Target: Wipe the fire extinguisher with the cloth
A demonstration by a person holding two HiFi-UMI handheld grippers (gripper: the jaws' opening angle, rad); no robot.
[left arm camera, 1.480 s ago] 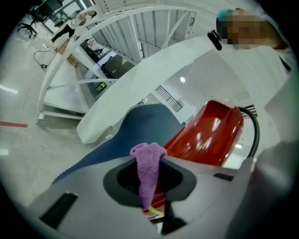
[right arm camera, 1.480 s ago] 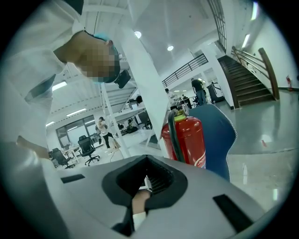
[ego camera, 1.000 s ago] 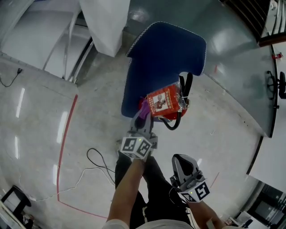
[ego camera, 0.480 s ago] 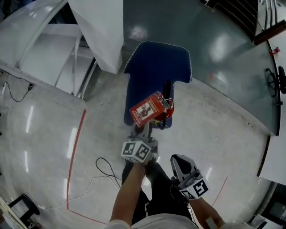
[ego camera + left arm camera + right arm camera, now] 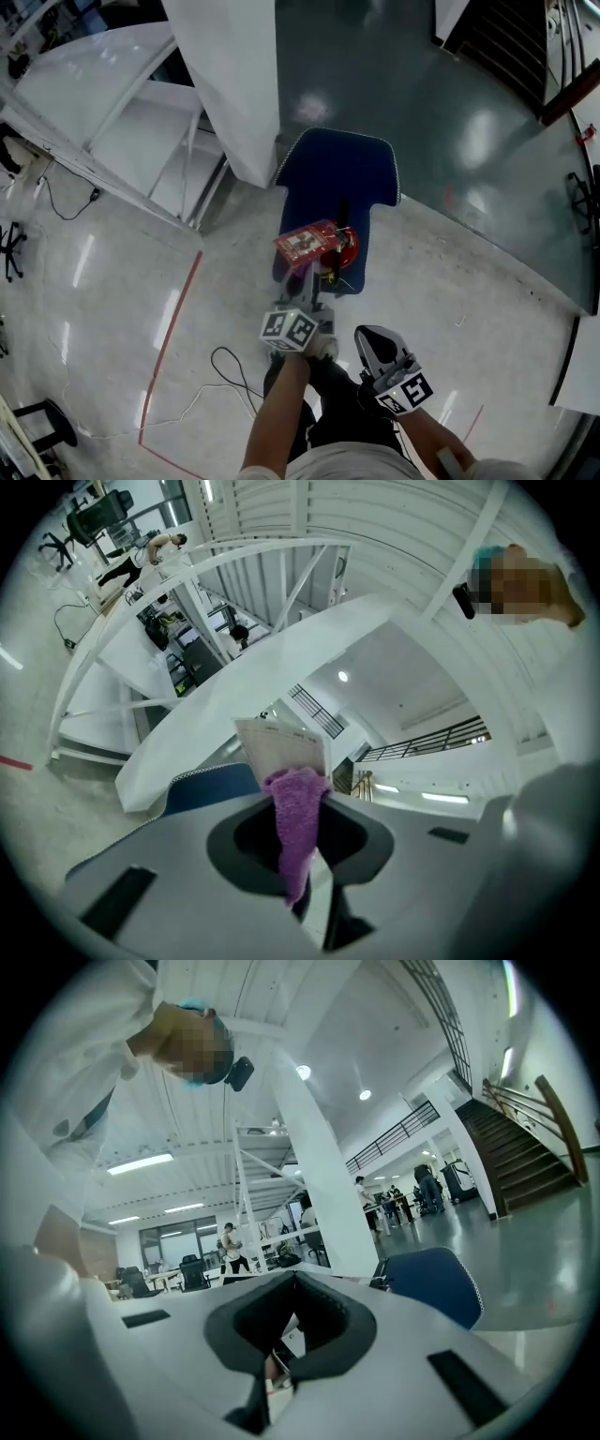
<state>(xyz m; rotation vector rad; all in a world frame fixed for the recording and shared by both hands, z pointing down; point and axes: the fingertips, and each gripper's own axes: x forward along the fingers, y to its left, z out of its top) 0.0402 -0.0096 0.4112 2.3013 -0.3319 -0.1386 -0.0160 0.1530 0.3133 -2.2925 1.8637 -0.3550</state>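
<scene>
**Left gripper pinching the cloth at the extinguisher**

The left gripper (image 5: pixel 307 281) is clamping its jaws on a purple cloth (image 5: pixel 297 822), which is sticking out just beside the tag of the red fire extinguisher (image 5: pixel 321 246). The extinguisher is sitting at the near end of the blue mat (image 5: pixel 342 173). The right gripper (image 5: pixel 372 342) is hanging nearer the person than the mat, jaws together and gripping nothing. A white column (image 5: pixel 230 75) is rising by the mat's far left corner.
</scene>
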